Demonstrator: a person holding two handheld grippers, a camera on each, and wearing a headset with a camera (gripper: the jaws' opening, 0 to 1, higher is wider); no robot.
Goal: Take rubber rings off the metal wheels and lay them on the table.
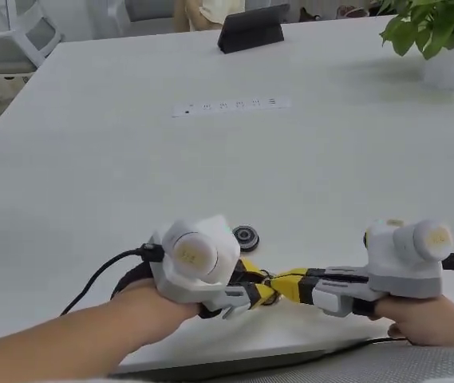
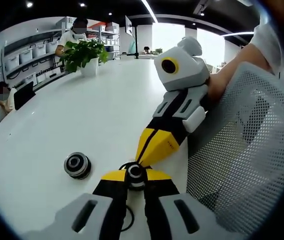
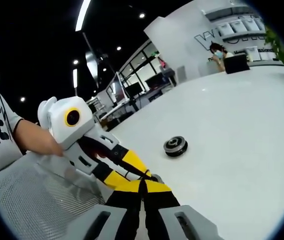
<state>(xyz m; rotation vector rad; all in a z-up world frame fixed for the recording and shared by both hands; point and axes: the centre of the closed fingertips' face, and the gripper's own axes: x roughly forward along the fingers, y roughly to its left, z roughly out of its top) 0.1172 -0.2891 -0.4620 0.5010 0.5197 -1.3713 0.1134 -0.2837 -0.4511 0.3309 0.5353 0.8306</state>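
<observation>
My left gripper is shut on a small metal wheel with a black rubber ring around it, held low near the table's front edge. My right gripper comes in from the right, its yellow tips closed on the ring's edge at the wheel. In the head view the two grippers meet tip to tip, left and right; the held wheel is hidden there. In the right gripper view my right gripper touches the left gripper's tips. A second wheel lies flat on the white table.
A white power strip lies mid-table, with a black stand at the far edge. A potted plant stands at the far right. A mesh chair is close behind the table's front edge. People sit at the far side.
</observation>
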